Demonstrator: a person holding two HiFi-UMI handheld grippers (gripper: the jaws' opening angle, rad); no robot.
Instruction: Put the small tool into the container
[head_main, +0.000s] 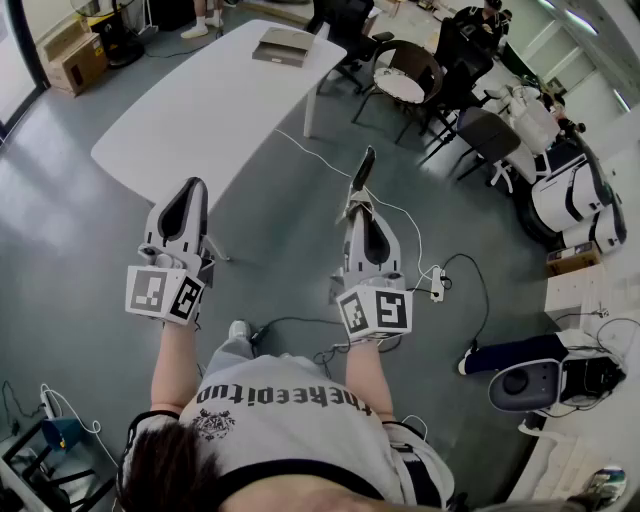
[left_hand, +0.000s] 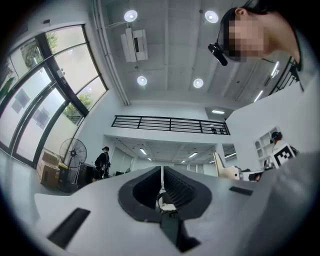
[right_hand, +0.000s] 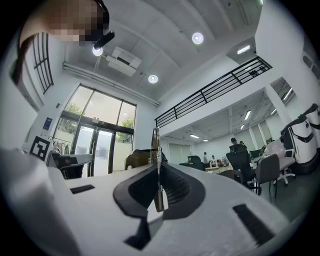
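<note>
The long white table (head_main: 190, 120) stands well ahead of the person, and the shallow box (head_main: 284, 46) at its far end is probably the container, so both grippers hang in mid-air far from it. The left gripper (head_main: 193, 190) has its jaws pressed together on nothing, seemingly idle. The right gripper (head_main: 358, 208) is clamped on the small tool (head_main: 363, 168), a thin strip gripped low so that its free end projects past the jaw tips.
</note>
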